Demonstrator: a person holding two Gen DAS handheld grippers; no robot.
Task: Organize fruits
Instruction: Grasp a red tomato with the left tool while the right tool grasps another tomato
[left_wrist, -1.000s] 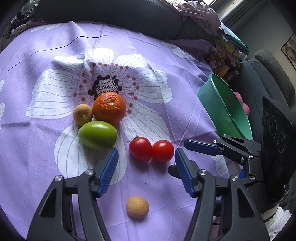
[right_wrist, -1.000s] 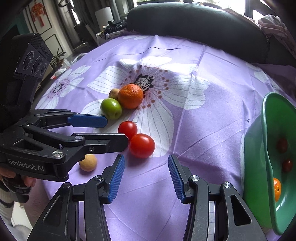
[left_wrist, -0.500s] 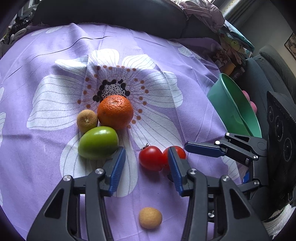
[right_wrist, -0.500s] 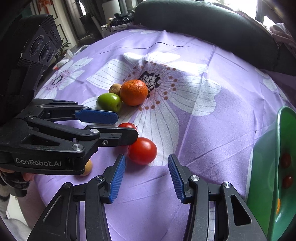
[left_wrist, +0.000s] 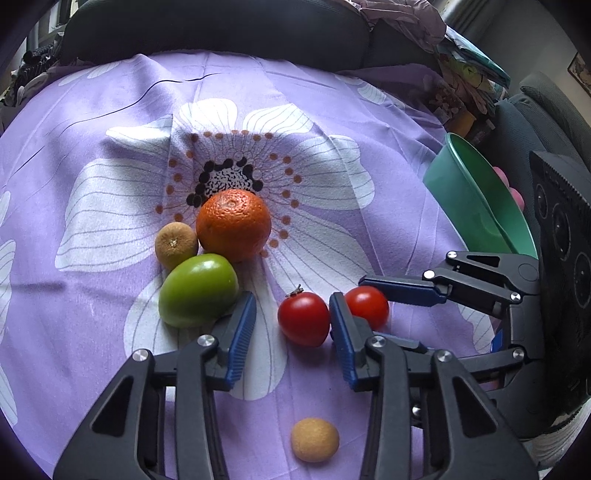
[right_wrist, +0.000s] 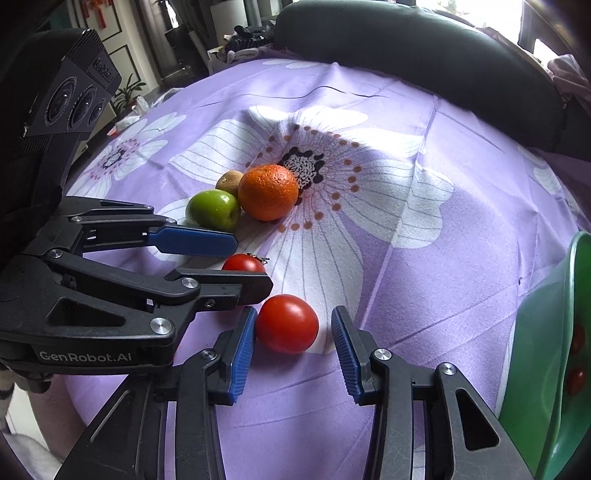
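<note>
Red tomatoes, one per gripper: our left gripper (left_wrist: 291, 321) is closing around the stemmed tomato (left_wrist: 303, 319), right gripper (right_wrist: 293, 334) closing around the other tomato (right_wrist: 287, 324). Both sit on the cloth (left_wrist: 332, 110) between the pads, neither fully clamped yet. Next: finish both squeezes gently, lift, carry to the bowl (right_wrist: 546, 332).

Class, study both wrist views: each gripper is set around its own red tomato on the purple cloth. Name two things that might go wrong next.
1. The left gripper and right gripper are closing side by side; the left's inner finger sits wedged between both tomatoes, so the fingers may collide.
2. The stemmed tomato touches one pad only, so it may roll away.
</note>
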